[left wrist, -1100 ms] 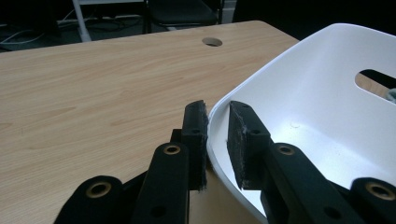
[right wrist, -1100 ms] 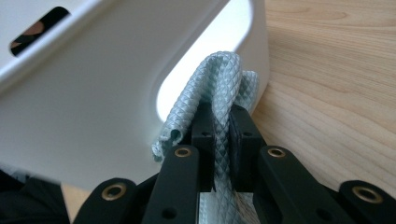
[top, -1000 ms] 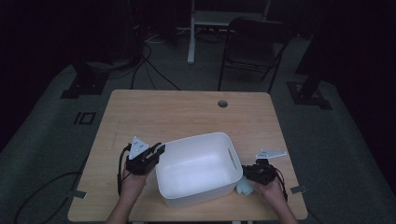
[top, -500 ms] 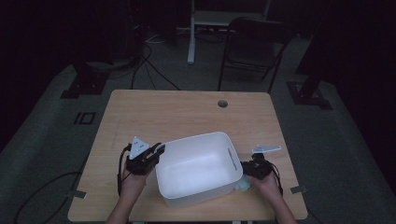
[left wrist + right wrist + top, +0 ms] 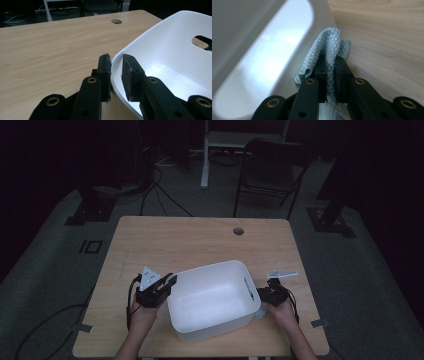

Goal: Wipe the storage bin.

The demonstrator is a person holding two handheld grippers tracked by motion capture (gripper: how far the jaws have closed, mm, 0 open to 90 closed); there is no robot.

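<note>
Here one white tub point(image 5: 212, 306) sits near the table's point(image 5: 200, 240) front edge, with bare wood open behind it. The left gripper point(image 5: 116, 72) straddles the tub's left rim, pads pinching the wall. The right gripper point(image 5: 331, 72) is pressed together on one pale blue cloth point(image 5: 329, 47), touching the tub's right wall.

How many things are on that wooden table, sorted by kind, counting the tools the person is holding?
White plastic tub: 1
Pale blue cloth: 1
Hand-held gripper: 2, the left clamped on the tub's rim, the right pinching the cloth beside the tub's handle slot
Total: 4
</note>
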